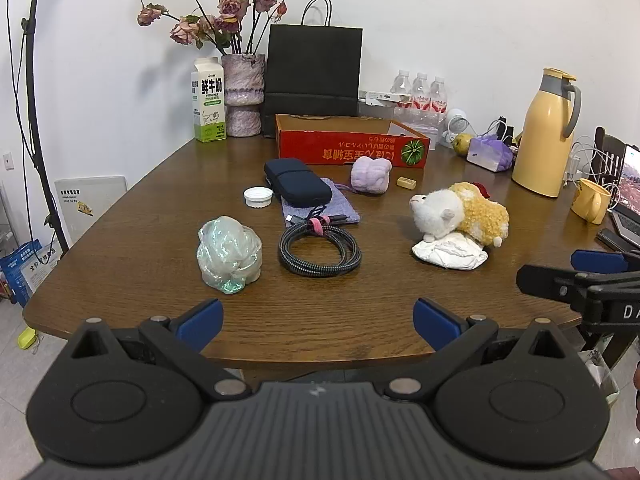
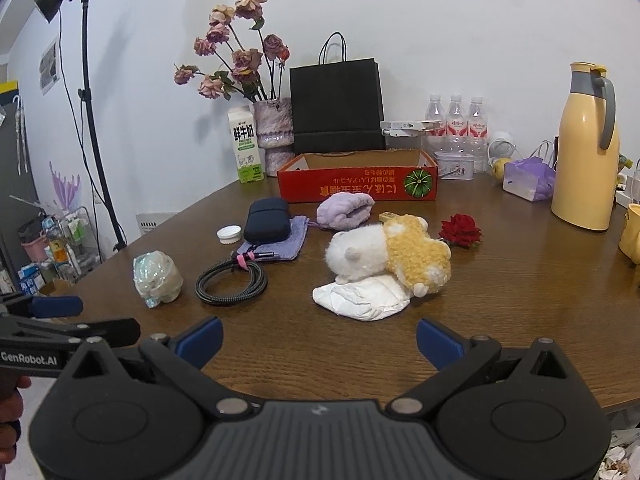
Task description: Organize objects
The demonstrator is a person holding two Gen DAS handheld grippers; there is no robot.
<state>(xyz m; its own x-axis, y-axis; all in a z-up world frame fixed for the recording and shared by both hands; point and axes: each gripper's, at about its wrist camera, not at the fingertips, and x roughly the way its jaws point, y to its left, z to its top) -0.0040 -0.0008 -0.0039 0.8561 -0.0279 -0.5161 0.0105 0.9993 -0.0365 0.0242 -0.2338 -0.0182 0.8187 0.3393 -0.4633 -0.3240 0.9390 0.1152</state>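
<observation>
On the brown table [image 1: 320, 312] lie a crumpled iridescent wrap [image 1: 229, 254], a coiled black cable [image 1: 319, 249], a dark case [image 1: 298, 187] on a purple pouch [image 1: 344, 210], a white lid [image 1: 258, 197], a lilac towel [image 1: 371, 174], and a plush sheep [image 1: 460, 212] on a white diaper [image 1: 450, 254]. A red box [image 1: 352, 146] stands behind, open at the top. My left gripper [image 1: 318, 320] is open and empty at the near edge. My right gripper [image 2: 319, 342] is open and empty, in front of the sheep [image 2: 388, 254] and diaper [image 2: 362, 296]. A red rose [image 2: 461, 230] lies beside the sheep.
At the back stand a milk carton [image 1: 209, 100], a vase of dried roses [image 1: 243, 94], a black paper bag [image 1: 314, 70], water bottles [image 1: 420, 92] and a yellow thermos [image 1: 548, 132]. A yellow mug [image 1: 592, 200] and a laptop [image 1: 630, 196] sit at the right edge.
</observation>
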